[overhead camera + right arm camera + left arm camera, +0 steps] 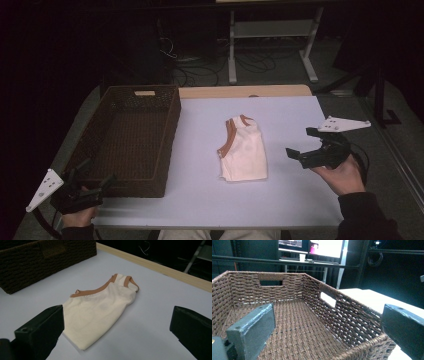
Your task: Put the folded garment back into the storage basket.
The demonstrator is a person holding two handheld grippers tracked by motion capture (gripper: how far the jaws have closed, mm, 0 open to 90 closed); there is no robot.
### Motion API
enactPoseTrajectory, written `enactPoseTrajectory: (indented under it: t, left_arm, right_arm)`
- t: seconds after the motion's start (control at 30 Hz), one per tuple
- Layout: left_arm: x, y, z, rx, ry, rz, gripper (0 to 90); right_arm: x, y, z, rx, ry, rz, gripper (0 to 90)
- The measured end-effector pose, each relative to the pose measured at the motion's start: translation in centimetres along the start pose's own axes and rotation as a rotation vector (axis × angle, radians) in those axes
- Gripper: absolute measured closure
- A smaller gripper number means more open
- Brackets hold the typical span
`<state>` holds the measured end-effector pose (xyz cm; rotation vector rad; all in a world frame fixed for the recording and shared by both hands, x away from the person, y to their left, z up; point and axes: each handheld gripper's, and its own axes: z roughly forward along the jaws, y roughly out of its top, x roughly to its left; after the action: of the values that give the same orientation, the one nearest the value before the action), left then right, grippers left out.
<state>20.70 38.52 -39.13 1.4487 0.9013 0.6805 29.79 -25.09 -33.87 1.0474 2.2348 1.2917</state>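
Tongs wide, both empty: right tongs [301,144] near folded shirt [244,150], long axis near-far, collar far.

You are sitting in a dark room with light falling on the white table [280,200]. Beyond its far wooden edge [245,91], a white-legged desk [272,30] is standing over cables [210,70], and monitors [325,247] are glowing.

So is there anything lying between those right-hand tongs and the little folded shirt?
Nothing visible. The right tongs are open beside the folded shirt, with bare white table between them. The wicker basket sits on the shirt's other side.
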Motion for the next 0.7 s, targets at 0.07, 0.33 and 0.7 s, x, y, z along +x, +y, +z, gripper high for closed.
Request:
enactPoseTrajectory:
  t: [0.07,0.33,0.7]
  left_arm:
    - [0.0,0.0,0.0,0.000,0.000,0.001,0.0]
    - [0.0,0.0,0.1,0.001,-0.003,0.001,0.0]
    - [-0.1,0.0,0.1,0.003,-0.005,0.004,0.0]
  right_arm:
    - [-0.2,0.3,0.3,0.015,0.000,-0.005,0.0]
    - [-0.6,1.1,1.0,0.043,0.004,-0.009,0.0]
    - [-1.2,2.8,1.9,0.081,0.005,-0.019,0.0]
